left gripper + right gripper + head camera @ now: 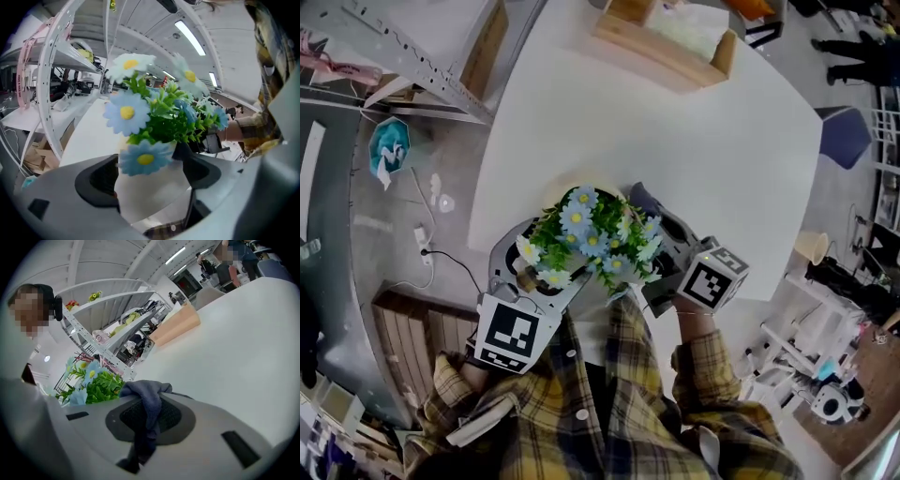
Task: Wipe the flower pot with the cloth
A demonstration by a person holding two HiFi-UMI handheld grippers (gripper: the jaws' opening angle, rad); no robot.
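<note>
**Head view.** The left gripper [534, 281] and the right gripper [661, 246] meet at the near edge of the white table [675, 150], close against the person's plaid shirt [609, 412]. Between them sits a bunch of artificial flowers [591, 234], blue and white among green leaves. Seen from above, the flowers cover nearly all of the flower pot [152, 192], so neither grip can be read here. A fold of grey-blue cloth [641, 199] shows just to the right of the flowers, by the right gripper. A wooden tray [666, 42] lies at the table's far edge, cut off by the frame.

**Left gripper view.** The left gripper's fingers [96, 180] are clenched on the white flower pot, with one dark pad against each side. The pot is upright and the flowers spread above it. One blue bloom hangs over the front of its rim. Plaid shirt rather than table shows below the pot, and the gripper's body cuts off the pot's base.

**Right gripper view.** The right gripper's fingers [176, 418] are pinched on the cloth, which runs up between them and bunches over their tips. The flowers lie just to the left of the cloth. The pot is hidden behind the gripper's body, so I cannot tell whether the cloth touches it. The table stretches beyond, with the tray at its far edge.
</note>
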